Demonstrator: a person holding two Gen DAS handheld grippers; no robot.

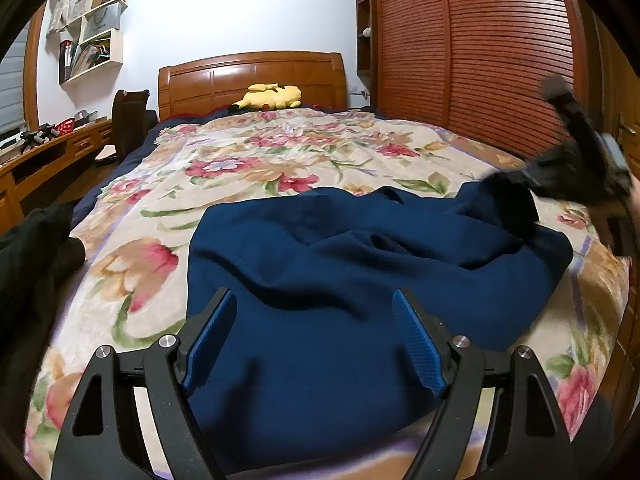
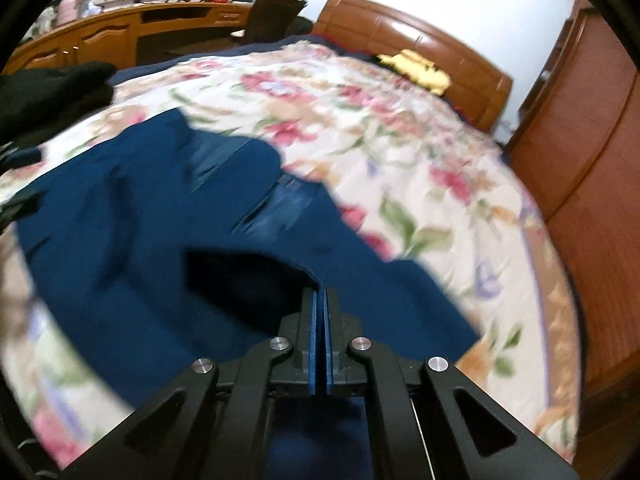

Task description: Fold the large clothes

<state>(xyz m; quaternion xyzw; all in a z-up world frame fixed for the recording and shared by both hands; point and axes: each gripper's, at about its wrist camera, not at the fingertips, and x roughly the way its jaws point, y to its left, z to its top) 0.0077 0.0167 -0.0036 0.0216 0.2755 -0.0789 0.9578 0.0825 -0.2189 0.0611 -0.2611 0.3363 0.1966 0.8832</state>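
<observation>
The large navy-blue fleece garment (image 1: 360,272) lies rumpled across the near half of the floral plush bedspread (image 1: 248,160), its bulk running from the near edge toward two o'clock in the left wrist view; the right gripper (image 2: 321,300) has its blue ribbed pads pressed together, and a raised fold of the navy cloth meets their tips; I judge it pinches an edge of the garment there, though blur hides the exact bite. In the left wrist view the same gripper shows as a dark, smeared shape at three o'clock, tilted steeply down onto the far right corner of the cloth.

The left gripper (image 1: 312,344) is spread wide, its two blue pads apart with the garment's near hem lying under and between them; nothing is clamped, and it points down at a shallow slant toward twelve o'clock.

To do this step well, I would say: keep the right pinch firm on one layer only, and lift just enough to free the cloth from the pile of the bedspread; carry the corner across toward nine o'clock in one smooth sweep, so the fold line runs straight; the left claw should press or pinch the near hem to anchor it, else the whole garment may slide. The heavy fleece will likely sag; a low, slow carry suits it.
</observation>
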